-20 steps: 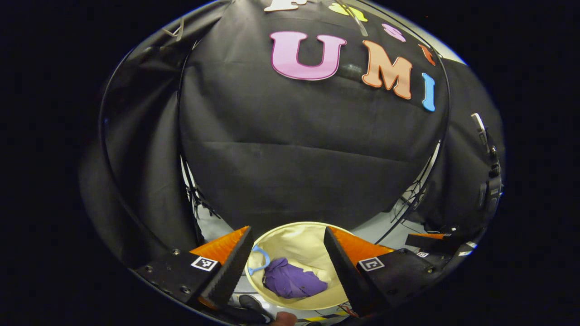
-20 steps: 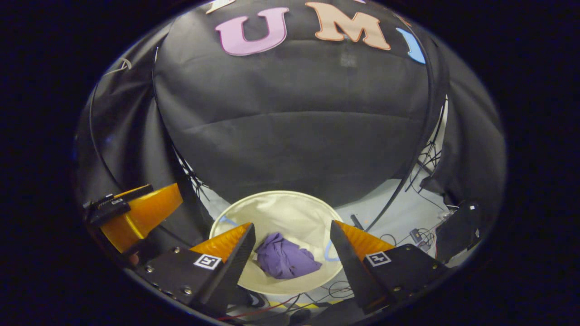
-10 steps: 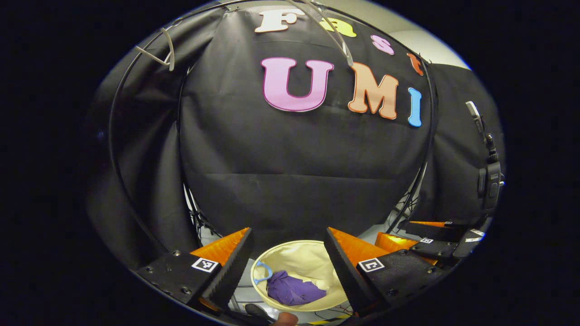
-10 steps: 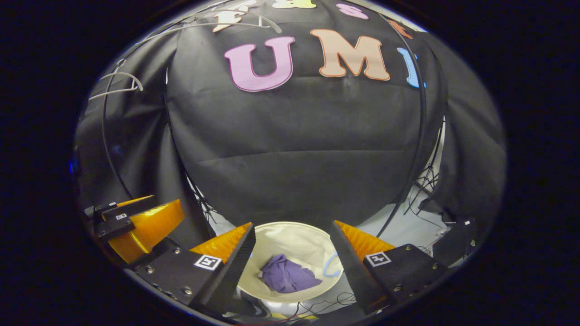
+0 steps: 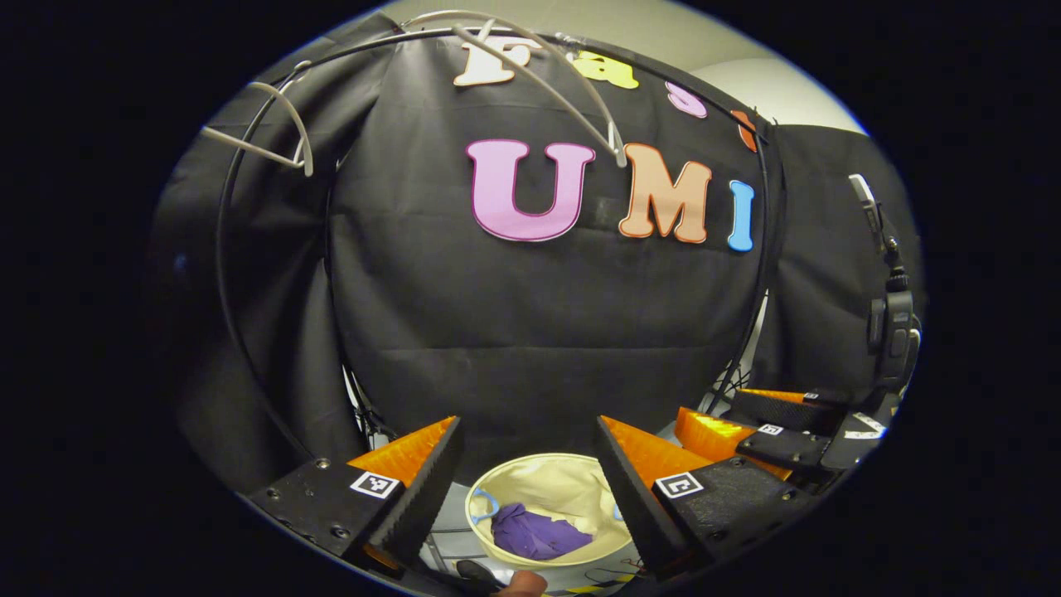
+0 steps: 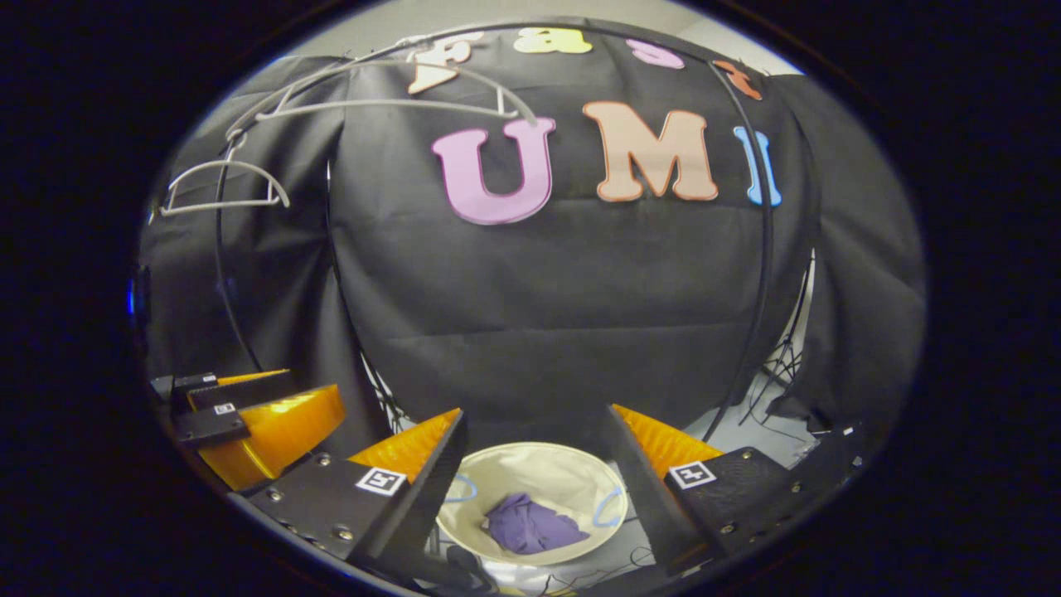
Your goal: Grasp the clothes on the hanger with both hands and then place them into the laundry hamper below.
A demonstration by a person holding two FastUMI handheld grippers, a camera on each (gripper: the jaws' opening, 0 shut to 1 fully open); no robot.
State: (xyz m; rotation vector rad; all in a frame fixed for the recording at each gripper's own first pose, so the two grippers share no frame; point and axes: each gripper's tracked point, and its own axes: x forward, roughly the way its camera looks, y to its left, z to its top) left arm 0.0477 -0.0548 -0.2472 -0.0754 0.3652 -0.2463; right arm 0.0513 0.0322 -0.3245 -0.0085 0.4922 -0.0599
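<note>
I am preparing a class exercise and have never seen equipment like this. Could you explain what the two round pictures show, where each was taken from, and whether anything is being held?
A person holds one hand-held gripper in each hand; there is no robot arm. Each picture comes from a fisheye camera riding on one gripper, looking forward along its two fingers.

In the left gripper view, the left hand-held gripper stands open, holding nothing. In the right gripper view, the right hand-held gripper is likewise open and empty.

Below, on the floor, stands a cream laundry hamper with a crumpled purple garment lying inside it. Up on the rail hang bare white hangers. So the garment is already in the hamper.
</note>
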